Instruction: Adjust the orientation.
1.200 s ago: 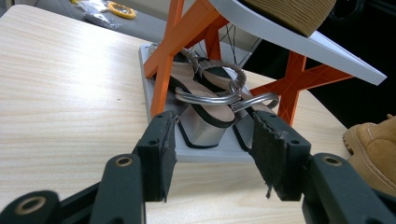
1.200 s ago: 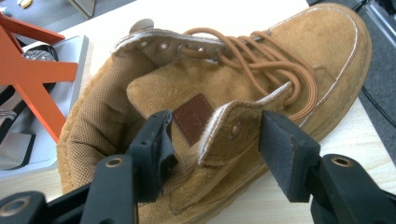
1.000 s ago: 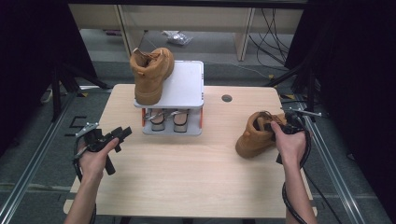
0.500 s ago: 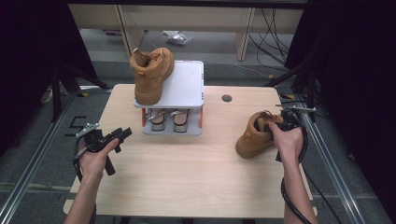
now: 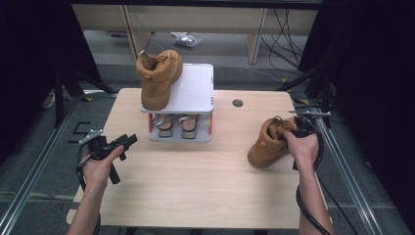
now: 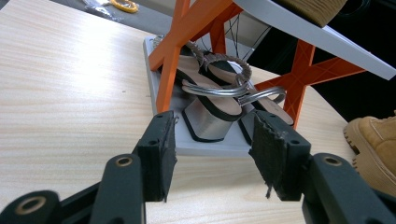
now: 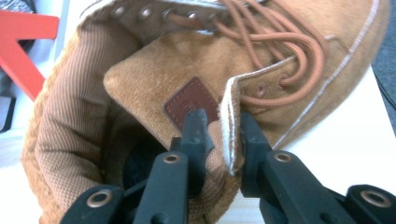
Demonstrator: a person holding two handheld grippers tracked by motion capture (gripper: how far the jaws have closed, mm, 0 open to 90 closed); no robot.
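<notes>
The right gripper (image 7: 218,128), its jaws just closed on the collar edge of the tan boot (image 5: 268,142) lying at the table's right, stood nearer than the wide-open left gripper (image 6: 212,156).

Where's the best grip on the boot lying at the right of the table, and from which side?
On the boot, take the upper edge of the ankle opening beside the laces, coming from its open top on the table's right. That wall is thin and stands free, so one finger goes inside, one outside. The right gripper sits there, its fingers having just been closing on that edge.
</notes>
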